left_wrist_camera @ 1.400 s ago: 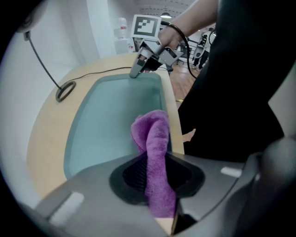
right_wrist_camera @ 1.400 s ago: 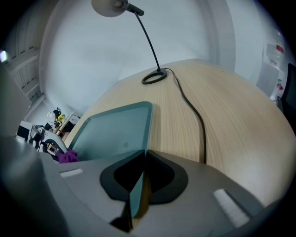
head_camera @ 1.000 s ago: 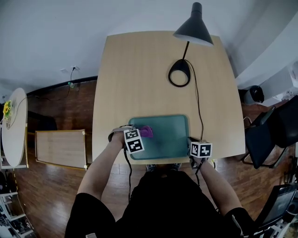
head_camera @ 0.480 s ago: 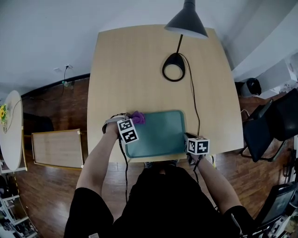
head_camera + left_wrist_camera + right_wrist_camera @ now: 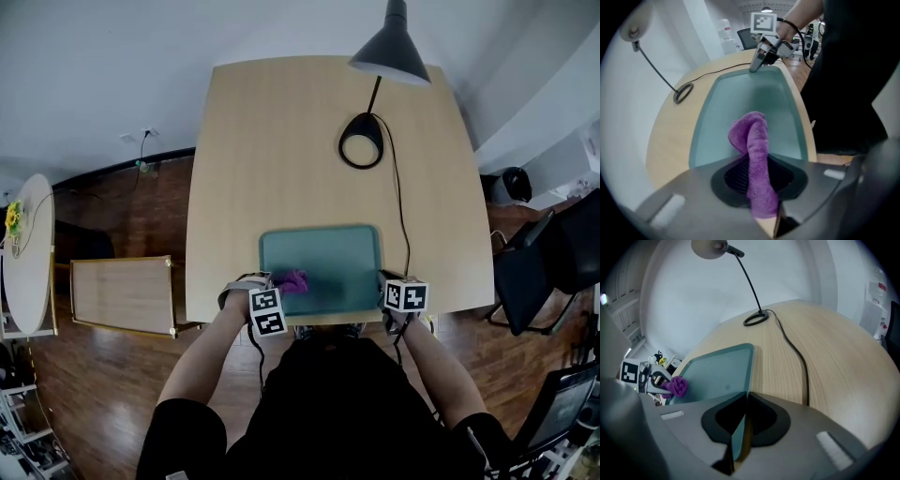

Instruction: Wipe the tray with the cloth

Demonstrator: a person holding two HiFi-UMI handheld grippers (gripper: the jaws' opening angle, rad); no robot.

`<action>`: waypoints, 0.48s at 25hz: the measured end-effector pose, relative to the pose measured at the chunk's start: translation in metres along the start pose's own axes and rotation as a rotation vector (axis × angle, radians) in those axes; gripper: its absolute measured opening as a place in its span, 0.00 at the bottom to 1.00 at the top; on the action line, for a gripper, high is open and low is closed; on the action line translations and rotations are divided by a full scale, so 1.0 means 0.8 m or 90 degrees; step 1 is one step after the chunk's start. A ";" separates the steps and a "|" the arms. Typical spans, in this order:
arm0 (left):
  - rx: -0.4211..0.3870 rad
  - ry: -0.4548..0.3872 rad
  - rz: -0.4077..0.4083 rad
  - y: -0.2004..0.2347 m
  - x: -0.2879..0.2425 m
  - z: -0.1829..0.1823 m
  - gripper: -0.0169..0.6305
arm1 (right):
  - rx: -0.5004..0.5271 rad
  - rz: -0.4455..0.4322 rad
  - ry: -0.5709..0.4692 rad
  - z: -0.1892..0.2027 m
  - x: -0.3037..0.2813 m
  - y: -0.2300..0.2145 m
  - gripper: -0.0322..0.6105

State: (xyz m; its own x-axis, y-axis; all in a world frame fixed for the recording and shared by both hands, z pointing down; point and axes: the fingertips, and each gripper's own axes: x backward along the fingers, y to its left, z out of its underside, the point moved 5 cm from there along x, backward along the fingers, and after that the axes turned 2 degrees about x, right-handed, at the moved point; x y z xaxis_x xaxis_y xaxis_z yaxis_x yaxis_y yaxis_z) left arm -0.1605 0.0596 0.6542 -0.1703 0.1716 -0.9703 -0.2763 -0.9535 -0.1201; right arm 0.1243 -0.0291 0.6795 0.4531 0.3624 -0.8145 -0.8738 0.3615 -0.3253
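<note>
One purple cloth (image 5: 293, 279) is at the near-left corner of the one teal tray (image 5: 328, 258), clamped between the jaws of the left gripper (image 5: 279, 285). The right gripper (image 5: 384, 281) has its jaws closed on the near-right rim of the tray. The tray lies on one wooden table (image 5: 281, 141), near the front edge. One black lamp (image 5: 390, 56) stands well behind the tray.

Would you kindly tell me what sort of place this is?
Probably an office or studio workroom: a pale wooden table carrying a black desk lamp, black office chairs beside it, and a wood-plank floor.
</note>
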 end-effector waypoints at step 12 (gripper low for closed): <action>-0.071 0.010 0.076 -0.079 0.019 0.000 0.19 | 0.002 0.018 0.004 0.000 -0.001 -0.005 0.08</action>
State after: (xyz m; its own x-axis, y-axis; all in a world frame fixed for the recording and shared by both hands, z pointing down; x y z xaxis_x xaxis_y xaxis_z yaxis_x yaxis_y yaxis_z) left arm -0.1457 0.1229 0.6472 -0.1809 0.0522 -0.9821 -0.1475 -0.9887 -0.0254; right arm 0.1278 -0.0308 0.6816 0.4273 0.3672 -0.8262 -0.8857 0.3533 -0.3011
